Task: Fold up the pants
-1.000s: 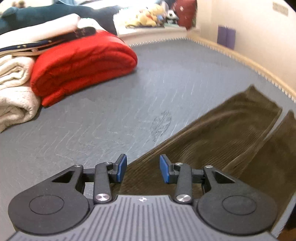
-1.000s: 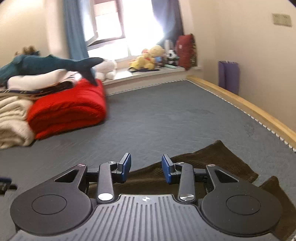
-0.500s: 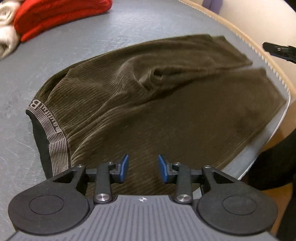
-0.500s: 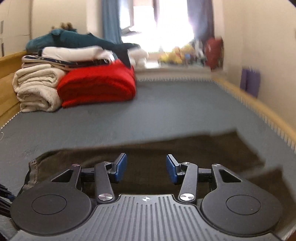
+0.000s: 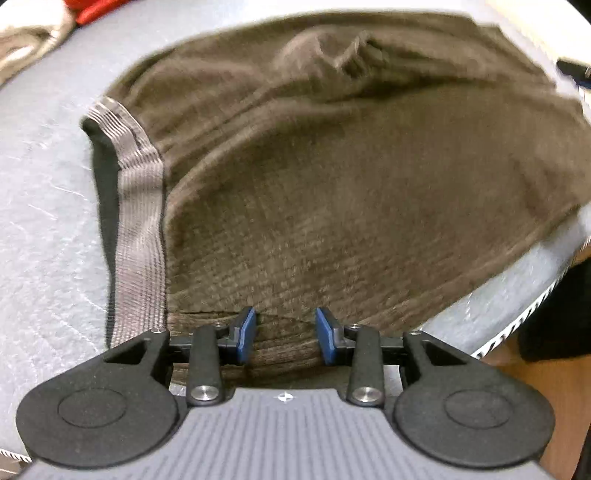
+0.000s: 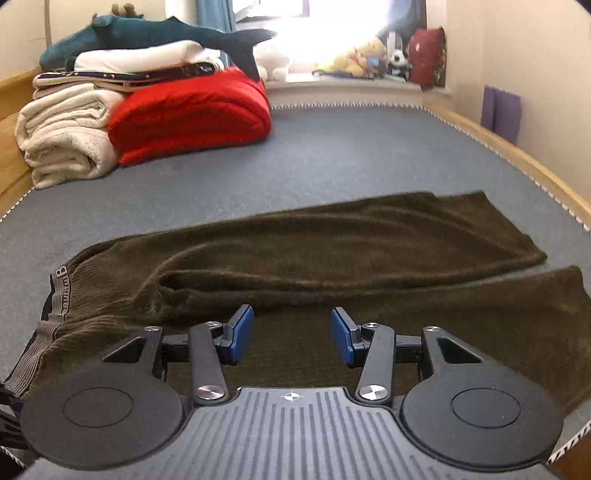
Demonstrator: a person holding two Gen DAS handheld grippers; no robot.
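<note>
Mattress is the biggest thing here: grey quilted cover, wooden bed frame along its right edge.

On it, near my edge, the pants: dark brown corduroy, laid flat across the mattress, waist at left, two legs running off to the right. The legs lie side by side and split apart toward the hems. Soft folds bunch up around the crotch area.

Far left corner of the mattress holds a stack: red folded blanket, cream folded towels just beside it on the left, a white folded item on top, and a dark teal shark plush over that. Stuffed toys sit on the windowsill behind.

Waistband: grey ribbed elastic with lettering, runs down the left side in my left wrist view, black lining showing at its outer edge.

My left gripper points steeply down at the waist end of the pants, just right of the waistband. Jaws apart, corduroy seen between the blue pads, nothing pinched. Frame is blurry, so I can't tell if the tips touch the fabric.

My right gripper is over the nearer leg, jaws parted wider, gripping nothing.
</note>
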